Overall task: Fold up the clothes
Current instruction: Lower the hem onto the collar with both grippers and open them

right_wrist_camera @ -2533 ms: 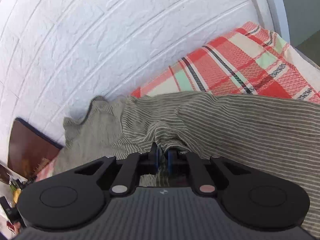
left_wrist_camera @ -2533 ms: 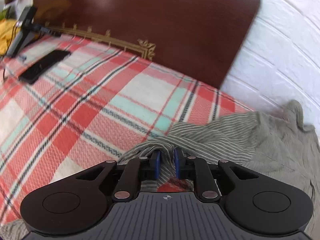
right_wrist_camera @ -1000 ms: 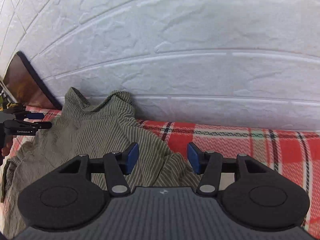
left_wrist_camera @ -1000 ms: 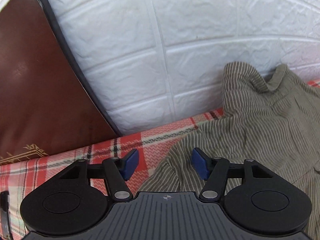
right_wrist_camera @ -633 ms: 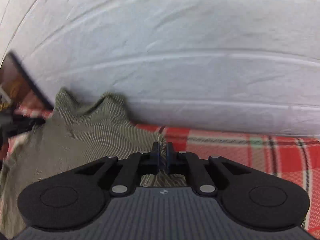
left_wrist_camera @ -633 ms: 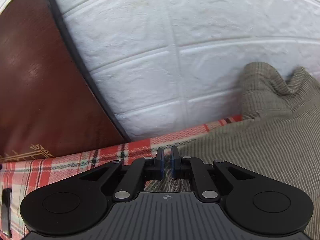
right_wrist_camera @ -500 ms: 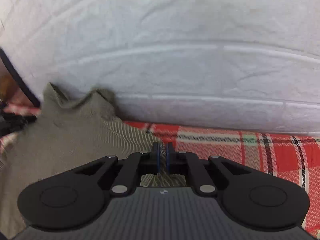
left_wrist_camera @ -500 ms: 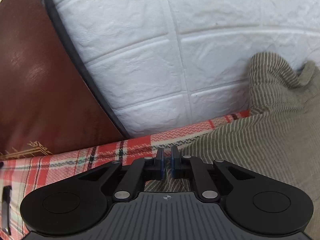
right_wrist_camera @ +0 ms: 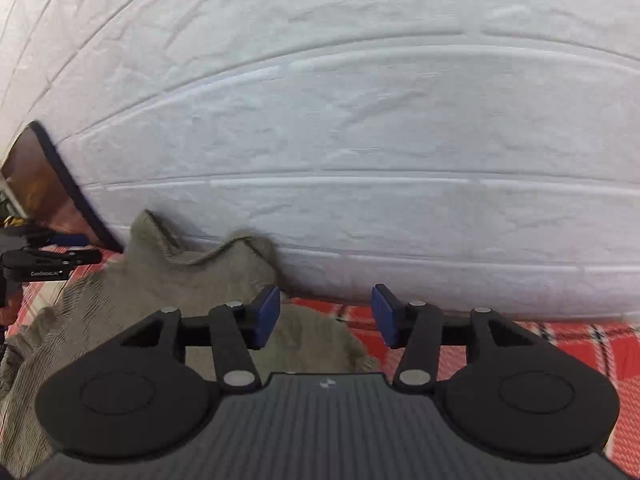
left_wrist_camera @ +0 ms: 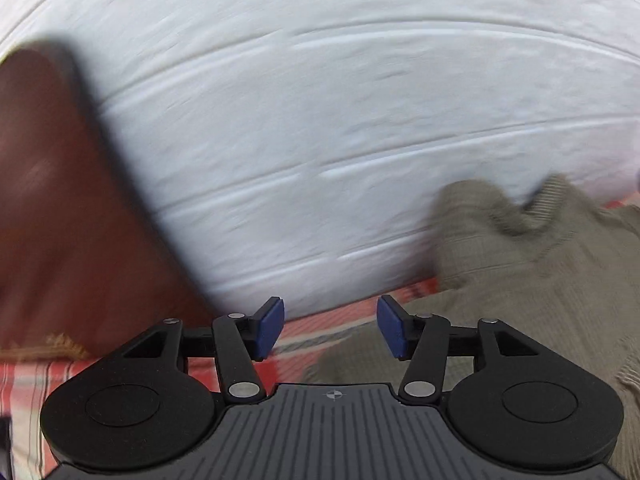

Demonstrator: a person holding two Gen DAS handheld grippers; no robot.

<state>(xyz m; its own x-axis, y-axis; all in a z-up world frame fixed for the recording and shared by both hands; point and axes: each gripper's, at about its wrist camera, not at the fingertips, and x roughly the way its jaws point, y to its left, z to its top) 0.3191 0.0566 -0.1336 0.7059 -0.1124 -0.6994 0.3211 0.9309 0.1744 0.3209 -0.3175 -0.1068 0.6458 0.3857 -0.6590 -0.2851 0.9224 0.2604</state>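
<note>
the left hand-held gripper is spread wide and holds nothing. the right hand-held gripper is spread wide too, and it is empty as well.

the shirt lies on the bed, pushed up against the white wall. it is a soft olive thing with thin stripes. its far edge stands up a bit in two bumps where it meets the wall.

from the left hand-held gripper, the shirt is ahead and off to the right. one edge of it comes down near the right blue pad and runs on under the black body. straight ahead, between the pads, there is only red check cloth and wall. the brown headboard is on the left.

from the right hand-held gripper, the shirt is ahead and off to the left. a rounded edge of it sits low between the two pads, closer to the left pad. on the right side there is only bare bed.

so the shirt lies between the two, long from side to side along the wall. each one has an end of it close by. the left view is blurry, so i cannot tell if either one touches the cloth.

i cannot tell how many folds the shirt has. it looks bunched and bumpy, not flat and neat.
</note>
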